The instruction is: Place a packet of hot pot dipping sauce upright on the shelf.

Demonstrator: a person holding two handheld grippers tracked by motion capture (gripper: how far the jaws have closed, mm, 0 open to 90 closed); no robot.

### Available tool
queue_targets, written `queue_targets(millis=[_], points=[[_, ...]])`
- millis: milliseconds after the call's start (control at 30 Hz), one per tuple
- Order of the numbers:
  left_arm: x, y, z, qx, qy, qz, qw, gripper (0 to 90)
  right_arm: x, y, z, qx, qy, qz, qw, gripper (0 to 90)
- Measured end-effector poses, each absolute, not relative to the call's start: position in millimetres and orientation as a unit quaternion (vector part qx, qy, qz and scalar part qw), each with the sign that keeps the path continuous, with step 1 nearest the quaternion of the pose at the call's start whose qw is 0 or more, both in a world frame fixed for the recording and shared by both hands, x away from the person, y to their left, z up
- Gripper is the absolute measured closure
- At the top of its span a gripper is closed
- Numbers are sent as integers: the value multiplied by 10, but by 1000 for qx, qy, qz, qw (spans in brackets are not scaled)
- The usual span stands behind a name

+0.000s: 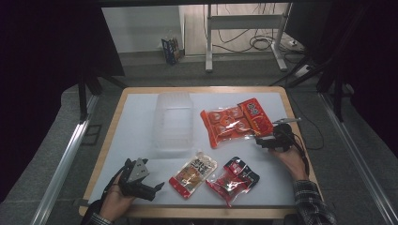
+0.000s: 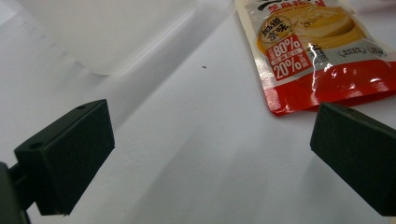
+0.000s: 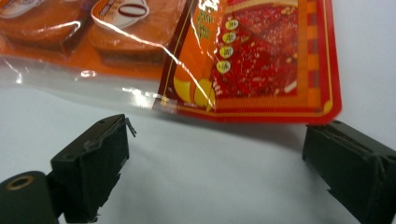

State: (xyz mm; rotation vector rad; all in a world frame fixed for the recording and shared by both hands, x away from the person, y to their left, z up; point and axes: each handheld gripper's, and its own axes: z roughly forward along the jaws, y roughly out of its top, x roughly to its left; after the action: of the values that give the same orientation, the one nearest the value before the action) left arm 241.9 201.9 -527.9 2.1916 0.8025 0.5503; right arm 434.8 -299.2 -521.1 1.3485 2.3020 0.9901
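A large orange-red snack bag [image 1: 236, 121] lies flat at the right of the white table top [image 1: 141, 117]. My right gripper [image 1: 261, 140] is open just at its near edge, and in the right gripper view the bag [image 3: 243, 56] lies right beyond the spread jaws [image 3: 219, 163]. A small white-and-red pouch [image 1: 193, 174] and a red-and-black packet [image 1: 233, 179] lie near the front edge. My left gripper [image 1: 158, 187] rests open at the front left, and the pouch [image 2: 317, 51] lies ahead of it to the right. A clear plastic container [image 1: 173, 123] stands at the middle.
The container's corner [image 2: 107, 32] lies ahead of the left gripper. The table has a wooden rim [image 1: 105, 145]. Beyond the table are a metal stand's legs [image 1: 244, 35], cables on the floor and a small box [image 1: 172, 49].
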Motion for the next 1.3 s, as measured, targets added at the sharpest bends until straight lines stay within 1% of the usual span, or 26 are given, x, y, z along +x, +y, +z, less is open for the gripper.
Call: queue_targets(millis=[100,300,400,533,700,1033,1167,1300], points=[[2420,2018,-5281,851,312,214,363,0,4406,-2975,-5200,468,801,347,141,92],[2420,2015,-5283,853,311,213,362,0,4466,-2934,-5162,463,799,358,141,124],[2419,2013,-5284,853,310,214,361,0,4497,-2917,-5117,465,795,365,138,154],[2420,2011,-5284,856,307,214,357,0,4553,-2886,-5079,467,797,363,120,192],[2421,2010,-5285,857,304,216,355,0,4636,-2845,-5054,474,798,353,116,302],[2413,2013,-5273,852,308,222,360,0,4790,-2792,-5002,477,803,329,140,565],[2416,2022,-5270,851,310,223,361,0,4869,-2771,-5008,483,802,324,134,611],[2416,2019,-5271,852,309,223,359,0,4956,-2736,-5028,486,803,319,129,600]])
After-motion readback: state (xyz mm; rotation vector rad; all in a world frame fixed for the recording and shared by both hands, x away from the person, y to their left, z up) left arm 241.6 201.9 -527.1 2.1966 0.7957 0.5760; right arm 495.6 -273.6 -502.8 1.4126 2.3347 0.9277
